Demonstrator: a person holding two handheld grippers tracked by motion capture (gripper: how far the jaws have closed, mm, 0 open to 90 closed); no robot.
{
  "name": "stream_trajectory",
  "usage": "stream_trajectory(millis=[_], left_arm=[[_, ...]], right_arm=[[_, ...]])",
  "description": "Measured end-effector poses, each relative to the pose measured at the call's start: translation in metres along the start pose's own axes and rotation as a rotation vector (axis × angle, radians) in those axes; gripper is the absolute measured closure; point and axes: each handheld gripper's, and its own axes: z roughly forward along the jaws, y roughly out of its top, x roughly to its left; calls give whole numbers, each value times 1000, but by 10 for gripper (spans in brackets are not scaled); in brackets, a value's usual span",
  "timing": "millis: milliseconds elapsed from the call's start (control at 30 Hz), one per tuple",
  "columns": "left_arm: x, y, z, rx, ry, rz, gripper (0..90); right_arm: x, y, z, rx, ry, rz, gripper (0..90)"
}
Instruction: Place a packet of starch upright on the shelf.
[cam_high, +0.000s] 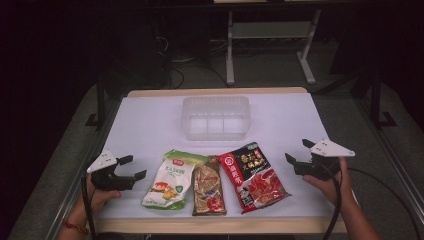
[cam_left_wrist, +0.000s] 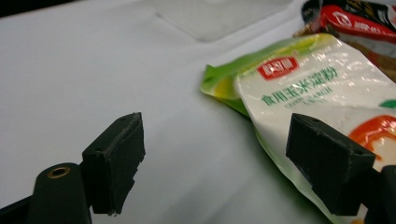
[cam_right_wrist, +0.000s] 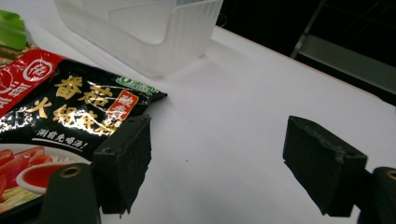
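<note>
Three food packets lie side by side near the table's front: a white-and-green packet (cam_high: 171, 179) (cam_left_wrist: 322, 98), a brown-gold packet (cam_high: 208, 185) and a black-and-red packet (cam_high: 253, 176) (cam_right_wrist: 56, 116). A clear plastic bin (cam_high: 216, 117) (cam_right_wrist: 140, 32) stands behind them, mid-table. My left gripper (cam_high: 133, 168) (cam_left_wrist: 215, 163) hovers open just left of the white-and-green packet, nothing between its jaws. My right gripper (cam_high: 298, 151) (cam_right_wrist: 217, 158) is open to the right of the black-and-red packet, its jaws over bare table.
The white table top (cam_high: 150, 125) has a wooden edge at front and back. Dark floor, cables and a white desk frame (cam_high: 270, 45) lie beyond the far edge. A metal rail runs along each side of the table.
</note>
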Motion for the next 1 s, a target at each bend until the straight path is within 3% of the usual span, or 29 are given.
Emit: stream_trajectory(millis=[267, 300, 367, 400, 433, 533, 800, 867, 1000], left_arm=[[-6, -2, 0, 9, -17, -3, 190], [-7, -2, 0, 18, -13, -3, 190], [-10, 0, 5, 89, 35, -5, 226], [-10, 0, 5, 89, 35, -5, 226], [-13, -1, 7, 97, -17, -27, 226], [-16, 0, 12, 121, -45, -27, 216], [-12, 4, 19, 104, -74, -79, 213], [-10, 7, 21, 94, -101, -95, 213], [-14, 14, 29, 104, -137, -78, 195]], right_arm=[[7, 5, 7, 12, 27, -18, 228], [7, 5, 7, 12, 27, -18, 228], [10, 6, 9, 17, 36, -34, 227], [11, 6, 9, 14, 41, -32, 227], [12, 7, 9, 17, 40, -35, 228], [13, 7, 10, 23, 42, -32, 228], [17, 7, 16, 51, 54, -50, 228], [19, 7, 17, 55, 60, -57, 228], [23, 8, 18, 63, 70, -66, 227]])
